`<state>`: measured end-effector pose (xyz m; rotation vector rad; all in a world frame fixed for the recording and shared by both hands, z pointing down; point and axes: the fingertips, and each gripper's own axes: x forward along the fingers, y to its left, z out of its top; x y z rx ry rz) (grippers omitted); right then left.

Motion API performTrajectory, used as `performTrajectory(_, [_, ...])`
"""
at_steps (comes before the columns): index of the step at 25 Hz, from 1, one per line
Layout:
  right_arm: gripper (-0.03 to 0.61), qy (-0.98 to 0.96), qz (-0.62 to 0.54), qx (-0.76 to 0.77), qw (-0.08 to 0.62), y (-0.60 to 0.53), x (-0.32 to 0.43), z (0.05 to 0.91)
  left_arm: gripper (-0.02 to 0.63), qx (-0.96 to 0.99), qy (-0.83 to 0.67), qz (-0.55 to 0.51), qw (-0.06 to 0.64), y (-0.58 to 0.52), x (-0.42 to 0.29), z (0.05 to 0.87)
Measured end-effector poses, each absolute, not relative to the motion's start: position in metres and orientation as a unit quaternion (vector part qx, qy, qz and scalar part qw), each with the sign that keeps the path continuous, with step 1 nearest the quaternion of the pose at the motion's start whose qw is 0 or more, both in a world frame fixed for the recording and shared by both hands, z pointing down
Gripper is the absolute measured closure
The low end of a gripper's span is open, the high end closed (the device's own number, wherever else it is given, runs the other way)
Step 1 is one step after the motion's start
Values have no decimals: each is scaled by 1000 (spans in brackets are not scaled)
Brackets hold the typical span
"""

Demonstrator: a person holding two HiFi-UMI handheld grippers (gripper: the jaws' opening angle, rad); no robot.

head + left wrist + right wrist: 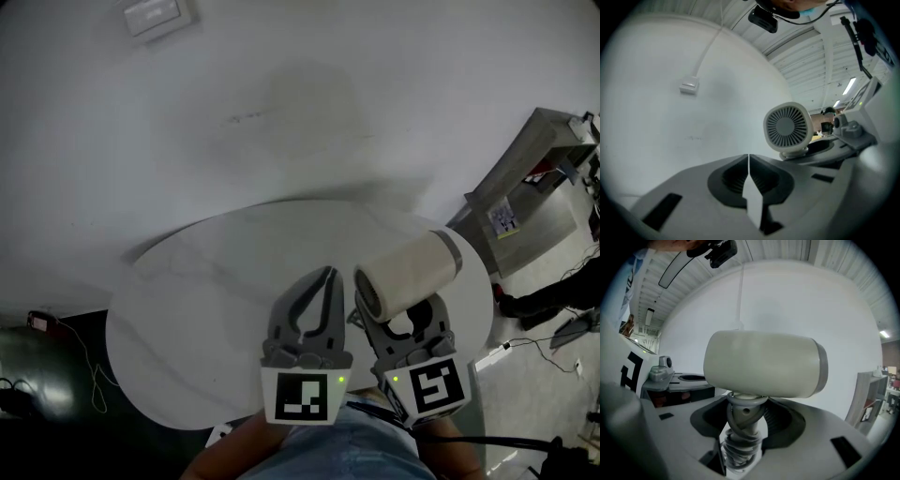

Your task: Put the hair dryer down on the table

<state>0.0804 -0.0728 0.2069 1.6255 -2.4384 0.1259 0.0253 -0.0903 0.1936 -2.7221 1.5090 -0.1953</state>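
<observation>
The right gripper [743,439] pinches the hair dryer [764,364] by its slim grey handle [740,420], wound with tight cord loops. The fat, matte cream barrel sits crosswise above the jaws, apparently so it can be lowered freely. Just left of it, the left gripper [326,281] is pressed together on nothing, seemingly idle. Under and ahead of both lies the round table [206,309], smooth, pale and faintly marbled.

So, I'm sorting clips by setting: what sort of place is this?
Probably a workshop or lab hall, not a home: ribbed metal ceiling with strip lights, loose cables on the floor, a round table.
</observation>
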Motion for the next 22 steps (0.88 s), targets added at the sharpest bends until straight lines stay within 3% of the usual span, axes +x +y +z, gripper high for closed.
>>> performTrajectory(22, [356, -833, 149, 495, 196, -138, 99, 323, 600, -846, 507, -132, -96, -151, 37, 298])
